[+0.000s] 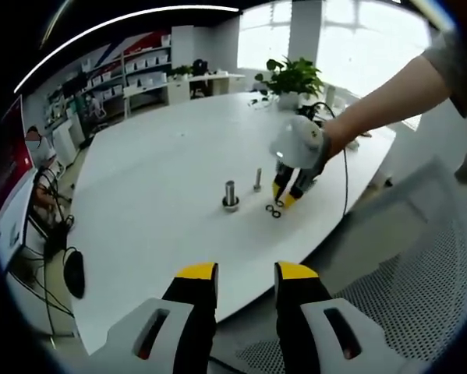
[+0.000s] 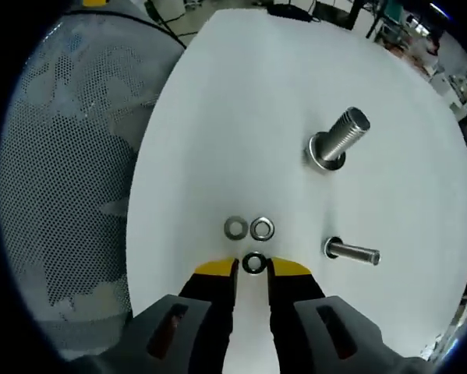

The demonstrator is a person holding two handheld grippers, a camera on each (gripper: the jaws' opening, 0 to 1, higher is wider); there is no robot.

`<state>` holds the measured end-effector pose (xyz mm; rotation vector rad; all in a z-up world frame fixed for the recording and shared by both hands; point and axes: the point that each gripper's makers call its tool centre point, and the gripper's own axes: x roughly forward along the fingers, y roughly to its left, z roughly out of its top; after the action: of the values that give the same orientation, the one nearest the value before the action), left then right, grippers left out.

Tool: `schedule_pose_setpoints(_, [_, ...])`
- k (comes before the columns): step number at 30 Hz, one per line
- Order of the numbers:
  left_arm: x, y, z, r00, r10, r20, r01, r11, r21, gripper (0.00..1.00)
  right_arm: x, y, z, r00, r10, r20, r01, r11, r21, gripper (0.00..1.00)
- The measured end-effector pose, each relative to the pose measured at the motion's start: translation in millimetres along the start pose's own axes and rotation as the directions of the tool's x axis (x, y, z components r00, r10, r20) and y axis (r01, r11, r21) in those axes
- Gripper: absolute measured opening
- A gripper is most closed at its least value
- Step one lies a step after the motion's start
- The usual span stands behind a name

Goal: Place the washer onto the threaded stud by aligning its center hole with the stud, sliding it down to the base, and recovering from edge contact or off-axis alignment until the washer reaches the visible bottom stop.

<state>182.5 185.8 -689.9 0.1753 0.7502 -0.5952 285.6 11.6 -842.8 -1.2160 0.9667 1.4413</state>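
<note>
Right gripper [image 2: 253, 269] hangs low over the white table [image 2: 217, 117] with its yellow-tipped jaws parted just enough to bracket a dark washer [image 2: 253, 263], which lies flat between the tips; whether the pads already touch its rim I cannot tell, and nothing looks lifted, so I judge this the moment of closing for the pick. Straddling the ring from both sides makes sense, since a thin flat part offers only its edge to grip. Two more washers [image 2: 249, 228] lie side by side just beyond it, a spare supply kept close to the work (the left one paler than its neighbour). Farther out stand two threaded studs: a thick stud [image 2: 338, 140] with a broad collar at its base, and a slimmer stud [image 2: 350, 252] nearer the jaws on the right; both stand upright on their heads so the threads point up to receive a ring, and the collar is probably the bottom stop the task means. Which stud fits this washer I cannot say. In the left gripper view the left gripper [image 1: 245, 284] is held back off the table edge, jaws apart and empty, seemingly just to watch. A mesh chair [image 2: 69, 179] sits beside the table.
</note>
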Motion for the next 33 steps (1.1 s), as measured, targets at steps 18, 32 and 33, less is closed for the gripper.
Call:
schedule_pose_setpoints(18, [-0.9, 2.6, 2.5, 1.000, 0.013, 0.015, -0.013, 1.000, -0.001, 0.27, 0.0, -2.0, -0.6, 0.994, -0.010, -0.104, 0.011, 1.000, 0.013, 0.15])
schedule_pose_setpoints(32, [-1.0, 3.1, 2.2, 1.000, 0.016, 0.014, -0.016, 1.000, -0.003, 0.27, 0.0, -0.7, -0.9, 0.998, -0.022, -0.055, 0.027, 0.996, 0.084, 0.15])
schedule_pose_setpoints(33, [-0.8, 3.0, 1.9, 1.000, 0.015, 0.012, -0.015, 1.000, -0.004, 0.27, 0.1, -0.8, -0.8, 0.998, -0.029, -0.048, 0.033, 0.995, 0.091, 0.15])
